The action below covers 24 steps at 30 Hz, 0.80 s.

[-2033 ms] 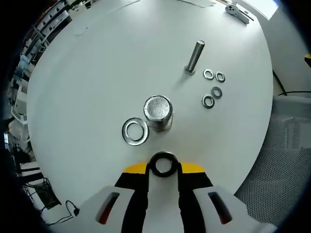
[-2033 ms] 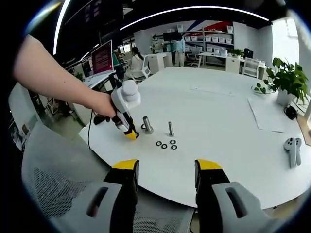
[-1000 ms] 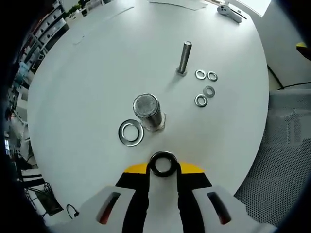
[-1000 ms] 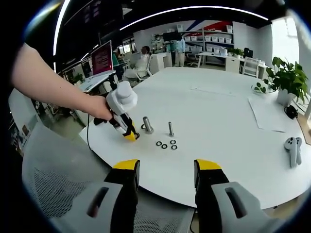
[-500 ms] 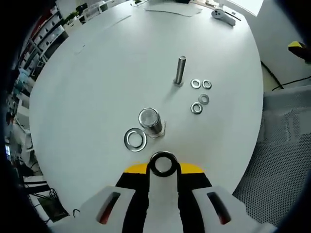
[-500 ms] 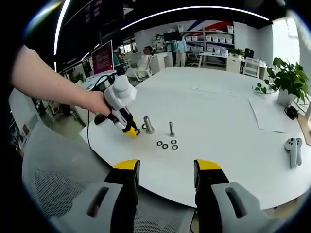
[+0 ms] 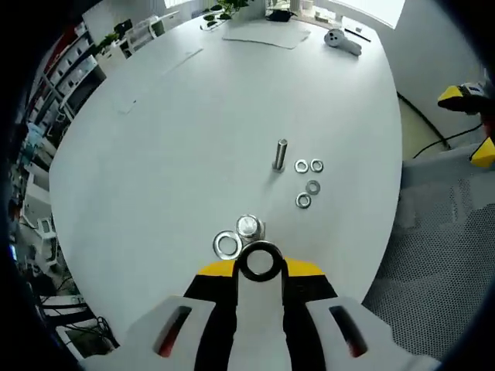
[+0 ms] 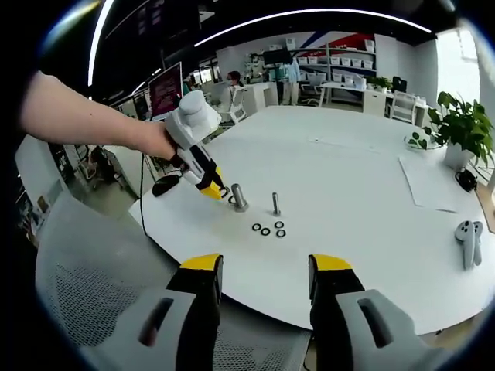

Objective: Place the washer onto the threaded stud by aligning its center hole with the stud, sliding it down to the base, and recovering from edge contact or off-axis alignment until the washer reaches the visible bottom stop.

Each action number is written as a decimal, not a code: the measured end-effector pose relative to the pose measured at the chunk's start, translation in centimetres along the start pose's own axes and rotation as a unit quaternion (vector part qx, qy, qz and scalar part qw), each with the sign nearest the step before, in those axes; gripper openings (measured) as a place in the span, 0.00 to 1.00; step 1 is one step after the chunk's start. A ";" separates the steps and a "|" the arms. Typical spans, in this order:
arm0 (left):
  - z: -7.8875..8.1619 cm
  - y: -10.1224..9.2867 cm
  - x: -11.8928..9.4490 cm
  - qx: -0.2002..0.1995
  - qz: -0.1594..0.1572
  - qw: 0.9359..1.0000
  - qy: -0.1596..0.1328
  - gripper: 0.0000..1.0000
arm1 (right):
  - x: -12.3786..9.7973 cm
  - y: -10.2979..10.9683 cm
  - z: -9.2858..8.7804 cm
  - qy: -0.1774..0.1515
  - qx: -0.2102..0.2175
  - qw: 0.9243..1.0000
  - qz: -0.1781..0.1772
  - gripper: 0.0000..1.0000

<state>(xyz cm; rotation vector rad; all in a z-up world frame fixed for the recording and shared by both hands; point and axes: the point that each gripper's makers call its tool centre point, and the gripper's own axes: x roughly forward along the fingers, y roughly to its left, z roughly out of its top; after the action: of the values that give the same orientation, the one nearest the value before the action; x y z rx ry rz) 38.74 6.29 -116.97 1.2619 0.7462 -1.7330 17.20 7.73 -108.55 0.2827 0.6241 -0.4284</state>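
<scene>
Your left gripper (image 7: 261,263) is pinching a washer (image 7: 261,262) above the thick stud (image 7: 248,226). Your right gripper (image 8: 259,272) hangs spread wide off the table (image 8: 363,201) edge, holding nothing.

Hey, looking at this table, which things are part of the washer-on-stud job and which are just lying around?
Part of the job:
- left gripper, shut on a dark washer
- thick stud
- large washer lying beside it

Just lying about:
- thin stud
- four small washers
- potted plant
- white controller
- papers
- right gripper, open and off the table
</scene>
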 end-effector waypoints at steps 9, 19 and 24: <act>1.7 0.5 0.1 0.034 0.014 0.999 0.003 0.19 | -0.1 0.1 -0.1 0.001 -0.001 1.000 0.001 0.47; 1.8 0.9 1.0 0.043 0.014 0.999 0.015 0.19 | -0.1 0.1 -0.1 0.004 -0.003 1.000 0.000 0.47; 1.8 1.2 1.5 0.044 0.009 0.999 0.023 0.19 | -0.1 0.0 -0.1 0.004 -0.002 1.000 -0.001 0.47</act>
<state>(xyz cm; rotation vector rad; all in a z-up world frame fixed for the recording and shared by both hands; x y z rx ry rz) 38.79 3.81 -117.78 1.3684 0.6884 -1.7437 17.11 7.79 -108.60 0.2797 0.6327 -0.4283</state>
